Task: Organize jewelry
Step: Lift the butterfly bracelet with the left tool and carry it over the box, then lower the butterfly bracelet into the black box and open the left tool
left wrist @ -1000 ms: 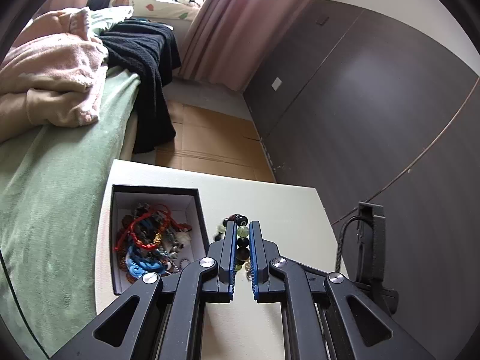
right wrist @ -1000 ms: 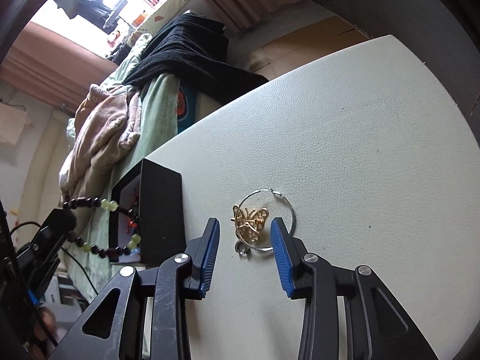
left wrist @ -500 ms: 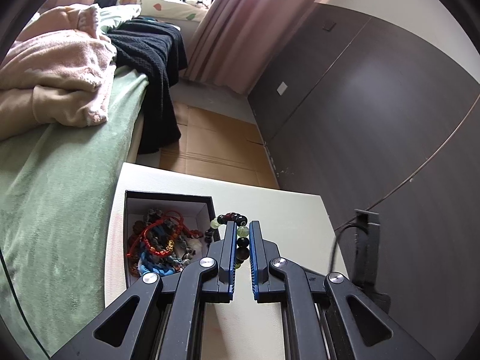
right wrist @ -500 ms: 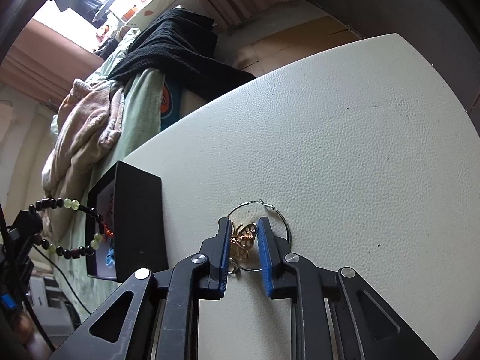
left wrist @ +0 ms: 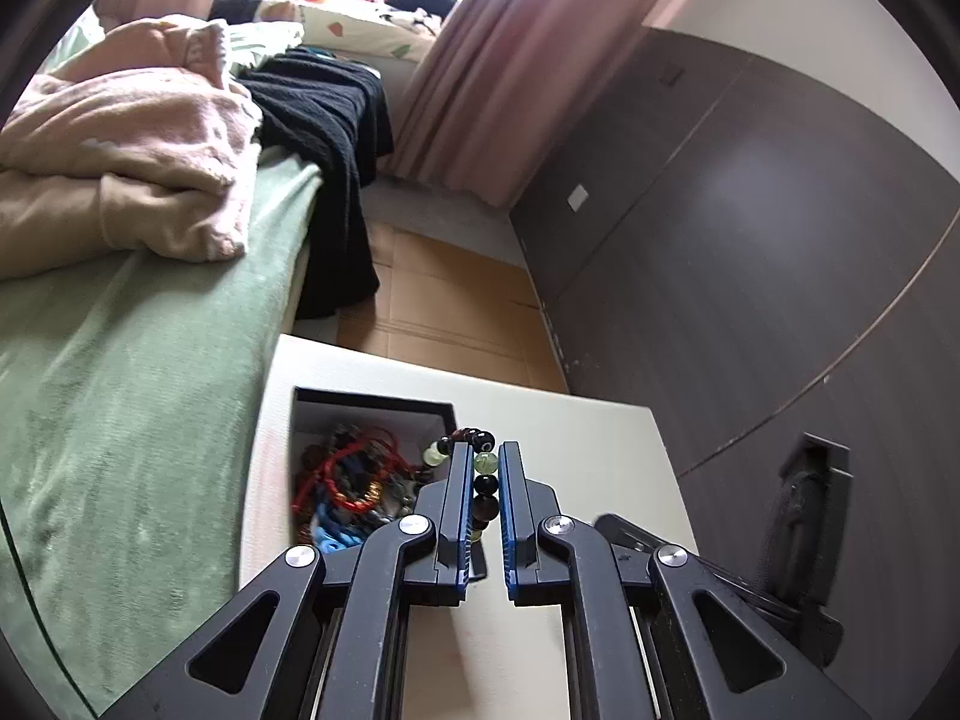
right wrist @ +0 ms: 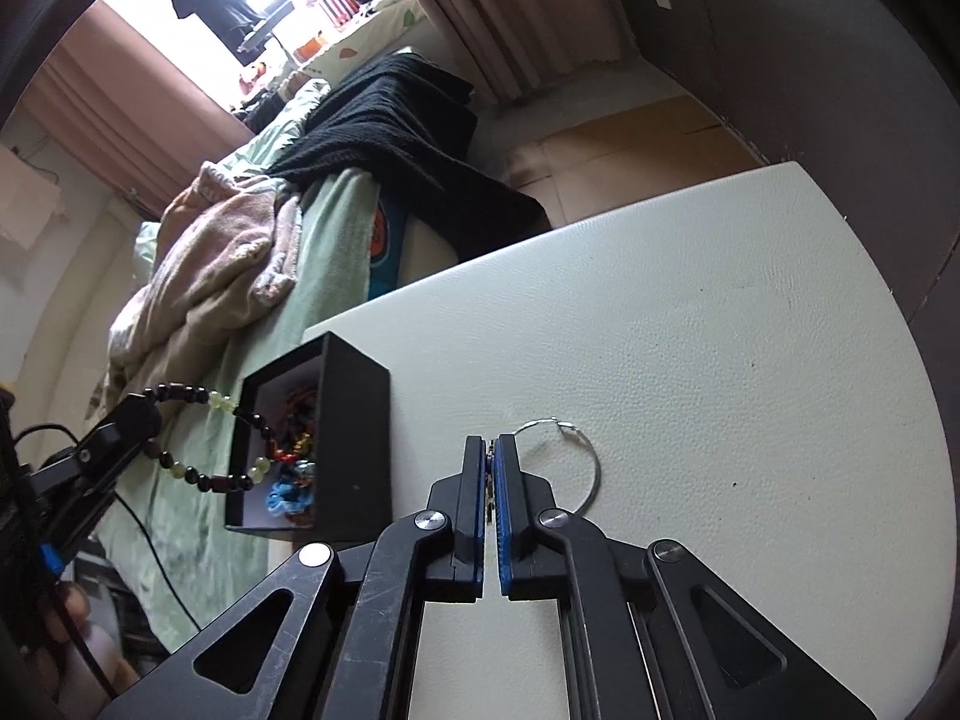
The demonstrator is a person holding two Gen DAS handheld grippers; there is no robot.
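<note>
Hanging from the closed left gripper [left wrist: 482, 468], the bead bracelet [right wrist: 204, 438] sits over the box [right wrist: 354, 450] at lower left, while the right gripper [right wrist: 490, 468] seems clamped on the hoop earring [right wrist: 591, 468] beside it.

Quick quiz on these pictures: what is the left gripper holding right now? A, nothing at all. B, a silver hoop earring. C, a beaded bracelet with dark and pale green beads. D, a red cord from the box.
C: the left gripper is shut on the beaded bracelet, whose dark and pale green beads hang beside the black box.
</note>
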